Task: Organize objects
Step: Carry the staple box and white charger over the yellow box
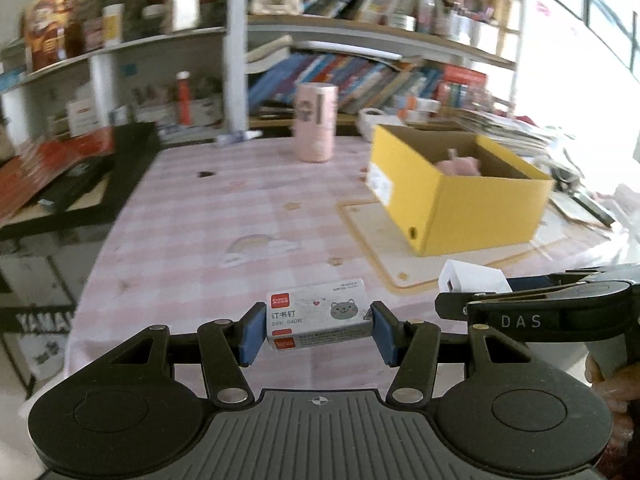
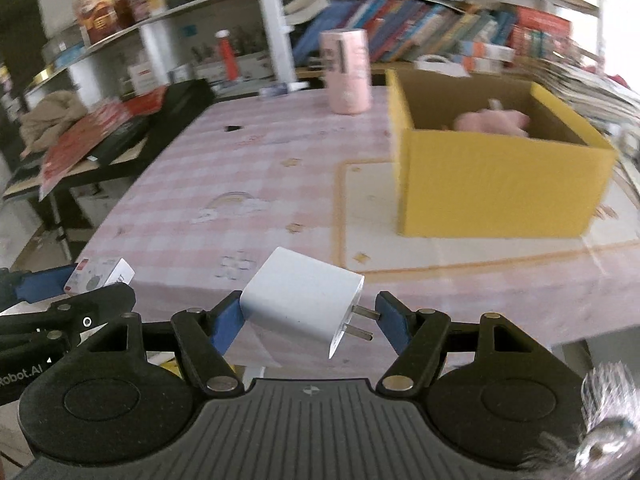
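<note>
Staples box (image 1: 318, 317) sits clamped between the blue pads of my left gripper (image 1: 317, 330), held by its short ends just above the near edge of the surface (image 1: 192, 216). My right gripper (image 2: 310, 322) carries a white charger (image 2: 302, 306), tilted, one pad on its body and the other at its prongs; that grip looks less secure to me, so I would move it gently and keep it level. Both tools are side by side and close, the right one showing at the edge of the left view, so I judge they should go forward one at a time to avoid knocking each other.

Ahead, the pink checked cloth is mostly bare, giving open room through the middle. The yellow box (image 2: 500, 184) stands on a pale mat to the right, open-topped, with something pink and soft (image 2: 494, 122) inside. Its near wall is tall, so each item should be lifted over the rim before release. A pink cylinder (image 2: 348, 76) stands farther back, well apart.
</note>
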`<state>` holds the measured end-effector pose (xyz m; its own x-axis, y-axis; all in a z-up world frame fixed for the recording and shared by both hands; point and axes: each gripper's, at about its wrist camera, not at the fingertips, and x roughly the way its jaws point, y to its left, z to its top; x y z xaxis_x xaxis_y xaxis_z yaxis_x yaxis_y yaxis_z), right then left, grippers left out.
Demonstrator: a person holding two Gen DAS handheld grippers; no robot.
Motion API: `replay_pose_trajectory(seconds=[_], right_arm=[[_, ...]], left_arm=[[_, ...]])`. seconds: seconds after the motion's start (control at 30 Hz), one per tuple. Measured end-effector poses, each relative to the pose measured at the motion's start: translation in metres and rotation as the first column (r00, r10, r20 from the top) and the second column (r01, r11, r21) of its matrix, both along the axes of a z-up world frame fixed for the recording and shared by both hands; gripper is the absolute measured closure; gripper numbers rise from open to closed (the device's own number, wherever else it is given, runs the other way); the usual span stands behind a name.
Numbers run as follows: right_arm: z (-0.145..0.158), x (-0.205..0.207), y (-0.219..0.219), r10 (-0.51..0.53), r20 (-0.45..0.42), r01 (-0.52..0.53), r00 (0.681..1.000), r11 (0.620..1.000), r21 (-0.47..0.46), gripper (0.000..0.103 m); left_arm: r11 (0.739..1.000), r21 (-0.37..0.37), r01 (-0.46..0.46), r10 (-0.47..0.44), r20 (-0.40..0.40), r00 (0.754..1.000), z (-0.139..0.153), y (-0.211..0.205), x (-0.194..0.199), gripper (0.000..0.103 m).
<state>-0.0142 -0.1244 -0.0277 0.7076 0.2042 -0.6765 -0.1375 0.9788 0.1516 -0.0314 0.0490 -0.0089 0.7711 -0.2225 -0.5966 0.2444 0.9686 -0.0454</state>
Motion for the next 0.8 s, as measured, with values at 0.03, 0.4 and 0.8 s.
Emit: replay_pose_trajectory(seconds=[0.03,0.4,0.8], right_arm=[[0.0,-0.003,-0.006,-0.019,-0.001,0.019,1.0,1.0,-0.001,0.034],[-0.002,-0.02,-0.062,-0.198,-0.007,0.198,0.98,0.98,0.007,0.034],[0.003,0.003,-0.108,-0.257,-0.02,0.257,0.966,0.966,0.017,0.034]], left_arm=[[1.0,-0.001,0.019,-0.019,0.0,1.0,0.0,-0.005,0.002,0.049],[0.985,0.002,0.173,-0.173,0.0,0.985,-0.002,-0.055,0.018,0.049],[0.985,-0.007,0.173,-0.173,0.038,0.984,0.008,-0.091,0.045,0.049]])
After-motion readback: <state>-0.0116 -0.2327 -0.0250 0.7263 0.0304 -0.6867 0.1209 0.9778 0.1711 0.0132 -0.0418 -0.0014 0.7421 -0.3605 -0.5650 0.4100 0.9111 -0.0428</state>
